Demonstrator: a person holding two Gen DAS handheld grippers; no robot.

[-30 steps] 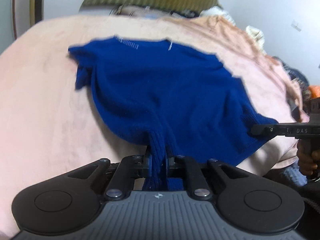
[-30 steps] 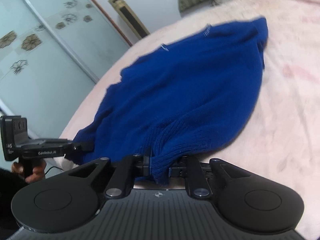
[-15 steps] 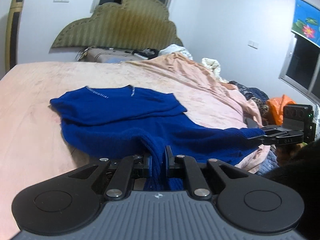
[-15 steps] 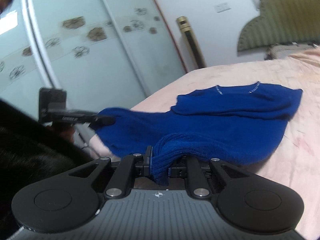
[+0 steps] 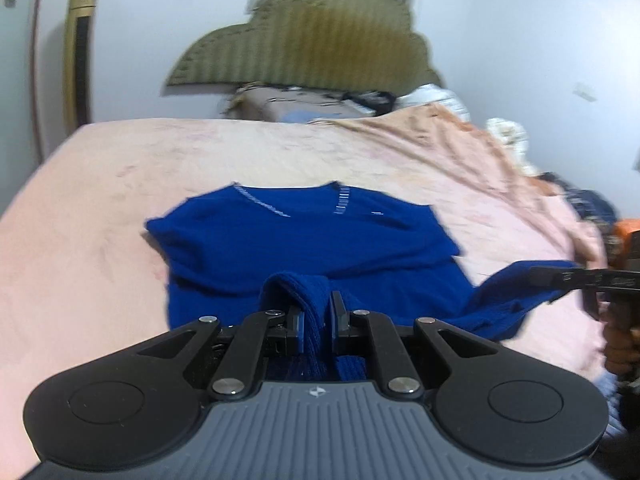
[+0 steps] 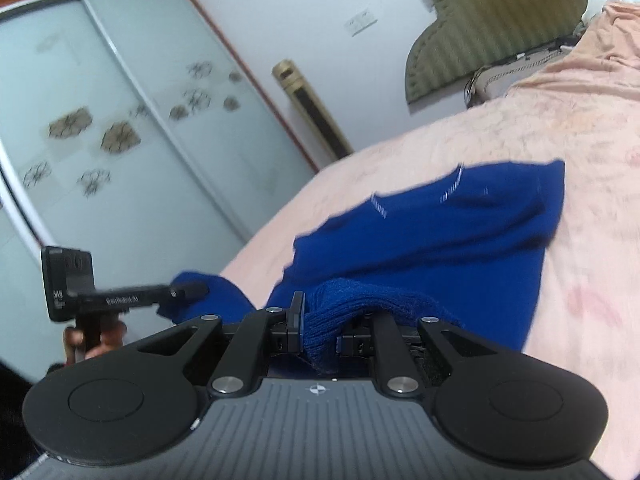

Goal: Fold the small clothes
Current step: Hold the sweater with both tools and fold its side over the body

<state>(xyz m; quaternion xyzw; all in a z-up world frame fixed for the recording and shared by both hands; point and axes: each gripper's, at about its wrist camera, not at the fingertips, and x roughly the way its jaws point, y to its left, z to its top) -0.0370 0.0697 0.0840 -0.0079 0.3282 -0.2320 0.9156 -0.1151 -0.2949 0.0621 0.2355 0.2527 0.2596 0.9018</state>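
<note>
A dark blue knitted sweater lies on the pink bed sheet, its neckline with white stitching at the far end. My left gripper is shut on a bunched fold of its ribbed hem, lifted off the bed. In the right wrist view the same sweater spreads away to the upper right, and my right gripper is shut on a thick roll of the hem. The right gripper shows at the right edge of the left wrist view, the left gripper at the left of the right wrist view, each clamping blue fabric.
An olive padded headboard and pillows stand at the far end of the bed. Crumpled pink bedding and piled clothes lie along the right side. A sliding glass wardrobe and a gold floor unit flank the left side.
Both grippers have risen with the hem, and the cameras tilted up. The near part of the sweater has come off the sheet and moved toward the neckline.
</note>
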